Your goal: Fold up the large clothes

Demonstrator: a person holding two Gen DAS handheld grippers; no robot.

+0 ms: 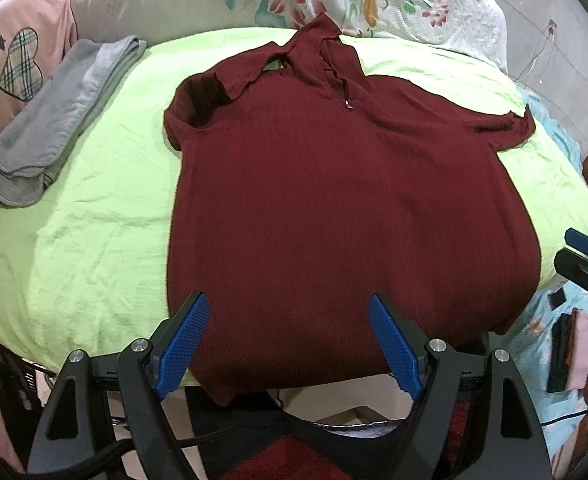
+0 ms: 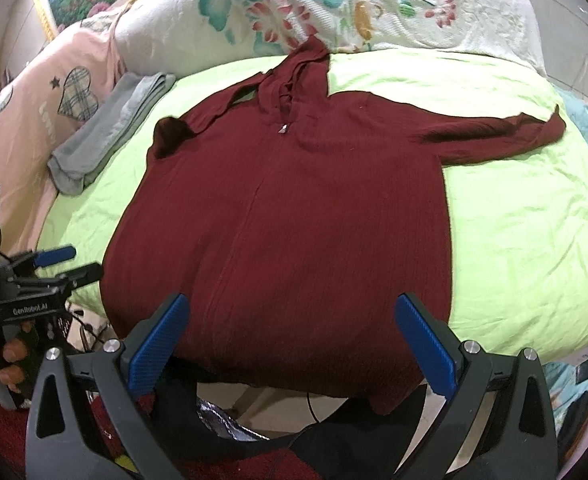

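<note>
garment: maroon hoodie (image 1: 318, 200) flat on green sheet (image 1: 93, 208), hem hanging off the near edge
left gripper (image 1: 287, 344): jaws spread, empty, over hem
right gripper (image 2: 291, 344): jaws spread, empty, over hem
sleeves: 1 tucked in, 1 stretched out
step: likely pre-fold, no grasp yet
next: pinch the outstretched sleeve (image 2: 502, 132), fold inward
nearby: grey towel (image 1: 53, 120), clear of work

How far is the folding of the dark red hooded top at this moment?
Done: the maroon hooded top lies spread flat on the green sheet; its left sleeve looks tucked in, while the right sleeve lies stretched out. A grey folded cloth lies beside it. In hand: nothing; the left tongs and right tongs are open above the hem. Left: the body folds.
</note>
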